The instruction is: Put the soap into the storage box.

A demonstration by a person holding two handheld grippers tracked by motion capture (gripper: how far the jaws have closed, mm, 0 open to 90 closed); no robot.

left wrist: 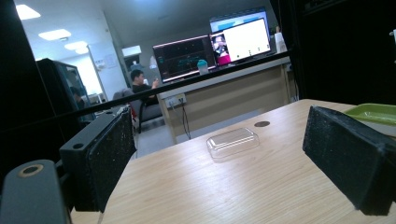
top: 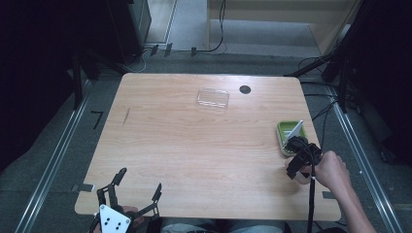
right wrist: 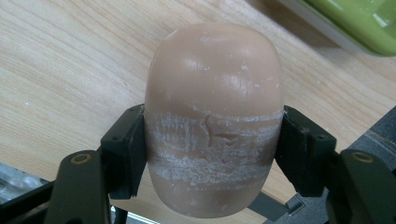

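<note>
No readable writing is being shown on any object. At the table's (top: pixel 194 145) near left corner, the left gripper (top: pixel 138 182) is being held with its jaws spread wide, nothing between them; a clear plastic lid (left wrist: pixel 232 141) is lying well ahead of it. At the right edge, the right gripper (right wrist: pixel 212 156) is being kept pinched on a tan soap bar (right wrist: pixel 214 116), just beside the green soap dish (top: pixel 287 133). The bar's long axis is being pointed away along the jaws.

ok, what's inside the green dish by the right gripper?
The green dish has a white flat piece leaning in it. The right gripper, clamped on the tan soap bar, hides its near end.
</note>
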